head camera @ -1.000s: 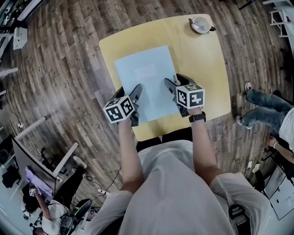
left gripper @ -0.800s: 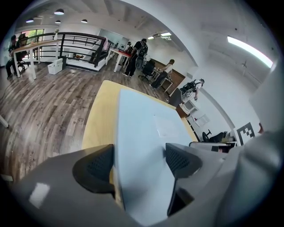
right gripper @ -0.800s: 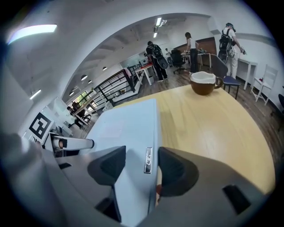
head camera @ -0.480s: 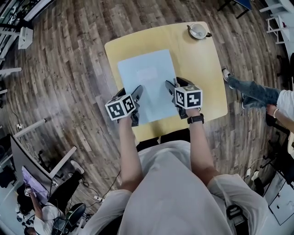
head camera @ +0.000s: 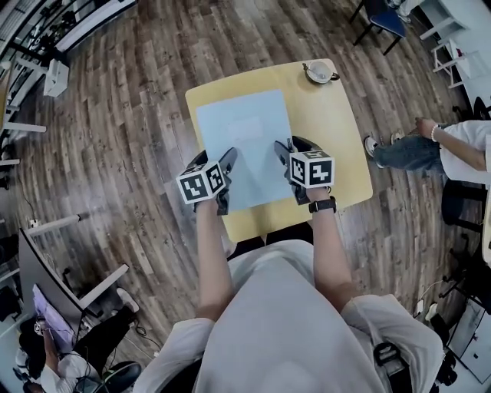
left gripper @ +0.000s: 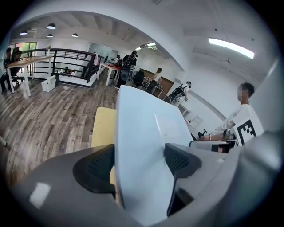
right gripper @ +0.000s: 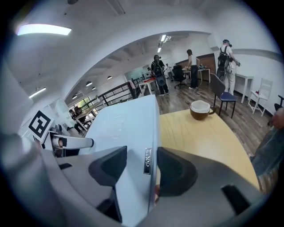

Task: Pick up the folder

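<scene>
A pale blue folder (head camera: 245, 146) hangs above the yellow table (head camera: 341, 138), held by its near end on both sides. My left gripper (head camera: 229, 159) is shut on its left edge. In the left gripper view the folder (left gripper: 146, 142) passes between the pads of my left gripper (left gripper: 140, 162). My right gripper (head camera: 281, 148) clamps the right edge. In the right gripper view the folder's spine (right gripper: 148, 133) sits between the pads of my right gripper (right gripper: 142, 165), whose jaws are closing on it. The folder tilts up towards me.
A brown cup on a saucer (head camera: 318, 71) stands at the table's far right corner, also visible as the cup (right gripper: 200, 109). A person (head camera: 453, 146) stands on the wooden floor to the right. A chair (head camera: 383, 15) is beyond the table.
Both grippers have risen together with the folder, lifting it off the table. The person at the right has walked farther along the floor.
</scene>
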Demonstrator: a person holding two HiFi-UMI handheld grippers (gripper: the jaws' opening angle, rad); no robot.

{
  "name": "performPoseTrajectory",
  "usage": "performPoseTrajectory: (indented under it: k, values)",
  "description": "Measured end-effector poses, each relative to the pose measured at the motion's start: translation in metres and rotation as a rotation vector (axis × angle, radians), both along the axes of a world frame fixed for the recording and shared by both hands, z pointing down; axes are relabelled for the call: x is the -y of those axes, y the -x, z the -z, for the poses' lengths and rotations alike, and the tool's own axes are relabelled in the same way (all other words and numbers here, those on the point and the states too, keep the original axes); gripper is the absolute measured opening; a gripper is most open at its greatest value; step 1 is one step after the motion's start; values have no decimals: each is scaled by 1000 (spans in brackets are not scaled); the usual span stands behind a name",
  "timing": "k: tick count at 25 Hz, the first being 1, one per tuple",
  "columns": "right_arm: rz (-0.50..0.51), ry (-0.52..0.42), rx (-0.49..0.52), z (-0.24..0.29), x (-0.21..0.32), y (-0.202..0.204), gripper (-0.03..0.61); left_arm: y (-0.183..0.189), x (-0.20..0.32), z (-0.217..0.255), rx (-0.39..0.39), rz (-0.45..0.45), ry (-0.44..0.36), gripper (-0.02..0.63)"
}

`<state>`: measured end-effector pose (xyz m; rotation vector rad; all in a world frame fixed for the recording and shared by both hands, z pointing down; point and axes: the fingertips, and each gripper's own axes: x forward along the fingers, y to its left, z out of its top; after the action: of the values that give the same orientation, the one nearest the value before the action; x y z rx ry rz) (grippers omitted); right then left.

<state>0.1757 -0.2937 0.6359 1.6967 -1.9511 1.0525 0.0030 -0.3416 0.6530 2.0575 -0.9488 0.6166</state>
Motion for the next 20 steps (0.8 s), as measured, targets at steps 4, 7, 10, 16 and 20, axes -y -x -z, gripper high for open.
performPoseTrajectory:
  k: [4,7,10,16,20]
  values:
    - [-5,-69,-27,32,6,-1,224,-1,8,29,-21,-2,-58,368]
    - [-5,-115,-39,52,6,0,222,1,9,49,-33,-3,-98,368]
    - [-6,-163,-51,74,5,2,221,2,10,72,-55,-5,-147,367]
    - [-3,-288,-71,128,10,12,218,12,17,129,-75,-8,-263,365]
    - [-5,-355,-104,160,6,19,218,19,14,157,-99,-9,-320,365]
